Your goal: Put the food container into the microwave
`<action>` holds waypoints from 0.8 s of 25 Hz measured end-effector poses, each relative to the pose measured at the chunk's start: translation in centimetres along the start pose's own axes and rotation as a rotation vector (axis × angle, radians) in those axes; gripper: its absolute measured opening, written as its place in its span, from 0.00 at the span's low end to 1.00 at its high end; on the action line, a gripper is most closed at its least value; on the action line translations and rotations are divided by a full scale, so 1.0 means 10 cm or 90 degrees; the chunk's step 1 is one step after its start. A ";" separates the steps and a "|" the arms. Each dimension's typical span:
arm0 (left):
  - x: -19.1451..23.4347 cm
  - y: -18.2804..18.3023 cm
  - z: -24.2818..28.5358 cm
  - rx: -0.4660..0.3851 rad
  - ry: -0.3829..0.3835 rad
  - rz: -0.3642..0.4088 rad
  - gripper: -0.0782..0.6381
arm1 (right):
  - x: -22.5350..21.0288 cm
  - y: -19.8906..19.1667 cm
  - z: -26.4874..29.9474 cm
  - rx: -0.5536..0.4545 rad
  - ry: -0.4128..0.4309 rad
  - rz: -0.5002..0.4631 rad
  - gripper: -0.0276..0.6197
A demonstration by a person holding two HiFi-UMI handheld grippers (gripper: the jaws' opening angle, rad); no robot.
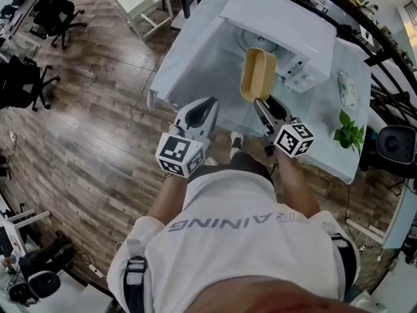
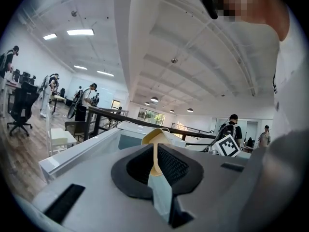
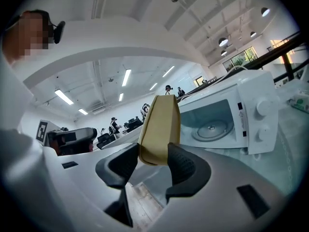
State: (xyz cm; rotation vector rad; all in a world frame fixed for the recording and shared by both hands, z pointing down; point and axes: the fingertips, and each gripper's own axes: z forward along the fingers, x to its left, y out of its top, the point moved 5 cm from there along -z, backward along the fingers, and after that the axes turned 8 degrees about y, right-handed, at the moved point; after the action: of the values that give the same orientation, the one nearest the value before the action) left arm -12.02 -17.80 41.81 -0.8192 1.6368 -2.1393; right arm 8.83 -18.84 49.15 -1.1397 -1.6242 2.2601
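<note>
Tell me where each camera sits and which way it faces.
Head view: on the person's head, looking steeply down at the table and open microwave; shows white shirt, forearms, left tongs, right tongs.
Left gripper view: rides the left tongs, looking along them over the table into the room; shirt at right, the right tongs' marker cube beyond.
Right gripper view: rides the right tongs, facing the microwave's cavity; jaws clamp the tan food container; shirt at left.
Shared: head and right gripper views both show container and microwave.
</note>
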 end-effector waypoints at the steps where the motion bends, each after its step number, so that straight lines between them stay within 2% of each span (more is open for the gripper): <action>1: 0.00 -0.01 0.04 0.004 0.000 -0.001 0.18 | -0.04 -0.03 0.04 0.003 0.002 0.013 0.36; 5: -0.01 -0.01 0.22 0.013 0.002 -0.013 0.18 | -0.27 -0.12 0.18 0.010 0.008 0.063 0.36; 9: -0.04 0.02 0.39 0.013 0.006 -0.003 0.18 | -0.54 -0.16 0.31 0.003 -0.001 0.118 0.36; 20: 0.03 0.01 0.70 0.029 0.048 0.009 0.18 | -1.18 -0.18 0.71 -0.006 0.007 0.223 0.36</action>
State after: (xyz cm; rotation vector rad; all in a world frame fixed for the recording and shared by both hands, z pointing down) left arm -7.94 -23.40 42.98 -0.7203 1.6178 -2.2145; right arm 12.04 -29.50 57.52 -1.5419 -1.5325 2.4419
